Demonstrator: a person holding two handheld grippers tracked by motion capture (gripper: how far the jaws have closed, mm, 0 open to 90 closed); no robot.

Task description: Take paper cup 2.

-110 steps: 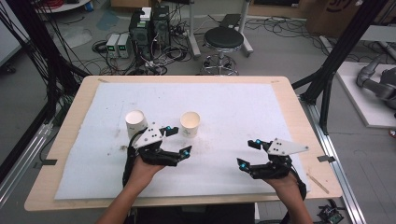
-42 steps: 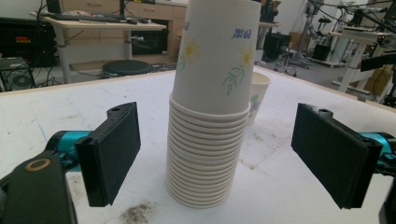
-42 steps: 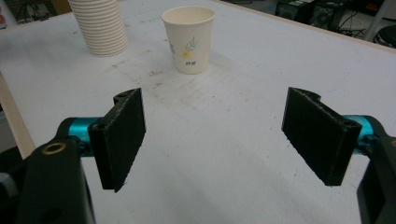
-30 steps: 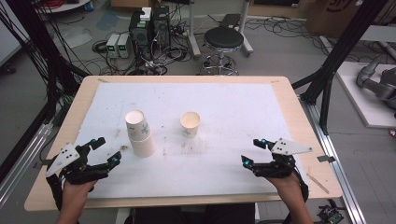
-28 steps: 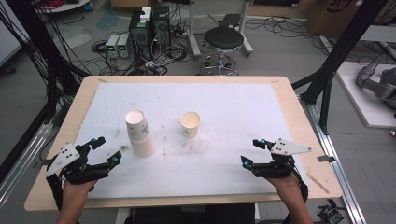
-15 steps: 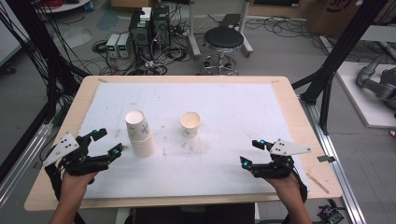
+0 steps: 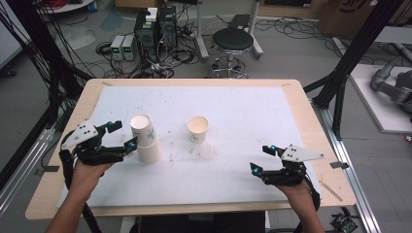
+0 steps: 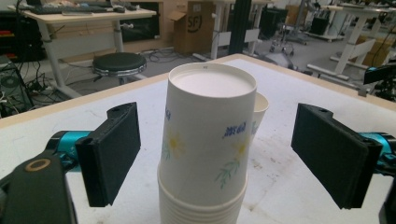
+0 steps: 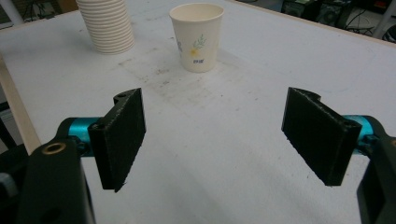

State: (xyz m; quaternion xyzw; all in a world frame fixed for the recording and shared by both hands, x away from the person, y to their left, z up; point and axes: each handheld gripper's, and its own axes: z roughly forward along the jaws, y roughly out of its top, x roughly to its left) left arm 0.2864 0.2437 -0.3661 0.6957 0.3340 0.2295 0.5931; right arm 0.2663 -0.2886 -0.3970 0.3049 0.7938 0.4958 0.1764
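Note:
A stack of upside-down paper cups [image 7: 145, 137] stands on the white mat at the left; its top cup bears a flower print [image 8: 208, 140]. My left gripper [image 7: 122, 136] is open beside the stack, its jaws standing to either side of the top cup without touching it [image 8: 219, 154]. A single upright paper cup [image 7: 197, 129] stands near the mat's middle, also in the right gripper view [image 9: 196, 36]. My right gripper [image 7: 260, 158] rests open at the front right, nothing between its jaws [image 9: 212, 140]. The bottom of the stack [image 9: 106, 25] shows far off in that view.
The white mat [image 7: 233, 111] covers most of the wooden table [image 7: 301, 104]. Black frame posts [image 7: 350, 63] stand at both sides. Behind the table are a stool [image 7: 233, 41] and computer boxes [image 7: 155, 24] with cables on the floor.
My left gripper has risen and moved right from the table's left edge to the stack, its jaws now around the top cup. The right gripper has stayed where it was.

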